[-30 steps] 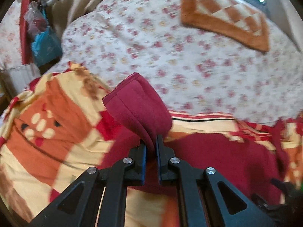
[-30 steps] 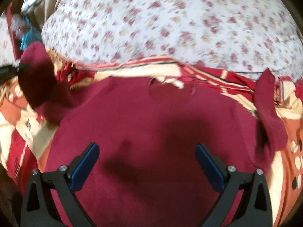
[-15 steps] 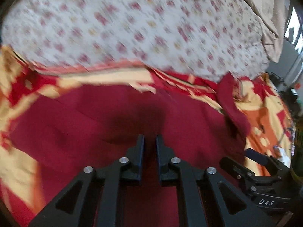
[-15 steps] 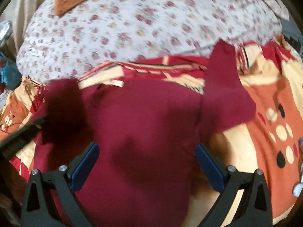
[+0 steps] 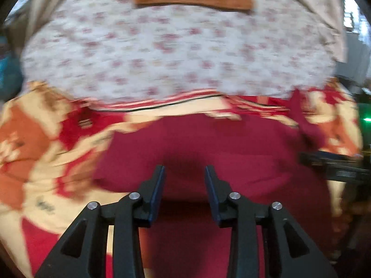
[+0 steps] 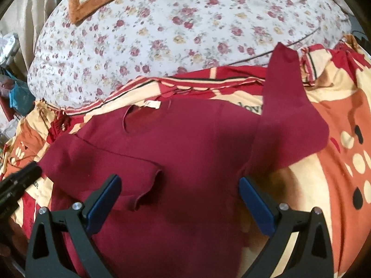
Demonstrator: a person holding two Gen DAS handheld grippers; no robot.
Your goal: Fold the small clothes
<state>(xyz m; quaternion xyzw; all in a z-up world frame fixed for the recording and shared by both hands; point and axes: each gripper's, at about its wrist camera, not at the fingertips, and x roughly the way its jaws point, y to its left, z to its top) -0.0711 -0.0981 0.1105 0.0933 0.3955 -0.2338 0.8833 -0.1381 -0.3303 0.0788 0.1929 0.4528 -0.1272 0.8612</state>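
Observation:
A maroon long-sleeved shirt (image 6: 197,150) lies flat on the bed, neck opening (image 6: 143,120) toward the far side. One sleeve (image 6: 104,162) is folded across the chest, its cuff lying loose near the middle. The other sleeve (image 6: 285,106) stretches out and away to the right. My right gripper (image 6: 179,185) hovers wide open over the chest, touching nothing. In the blurred left wrist view, my left gripper (image 5: 184,173) is low over the shirt (image 5: 208,143). Its jaws are opening and no cloth is between them. It also shows in the right wrist view as the left gripper (image 6: 18,180).
The shirt rests on an orange, cream and red patterned blanket (image 6: 343,162). Beyond it spreads a white floral sheet (image 6: 185,34) with an orange-brown mat (image 6: 92,0) at the back. A blue bag (image 6: 18,97) and clutter sit off the bed's left side.
My left gripper carried the pinched sleeve across the shirt, lowered it and parted its jaws, so the sleeve now lies loose on the chest. My right gripper stayed open and shifted sideways.

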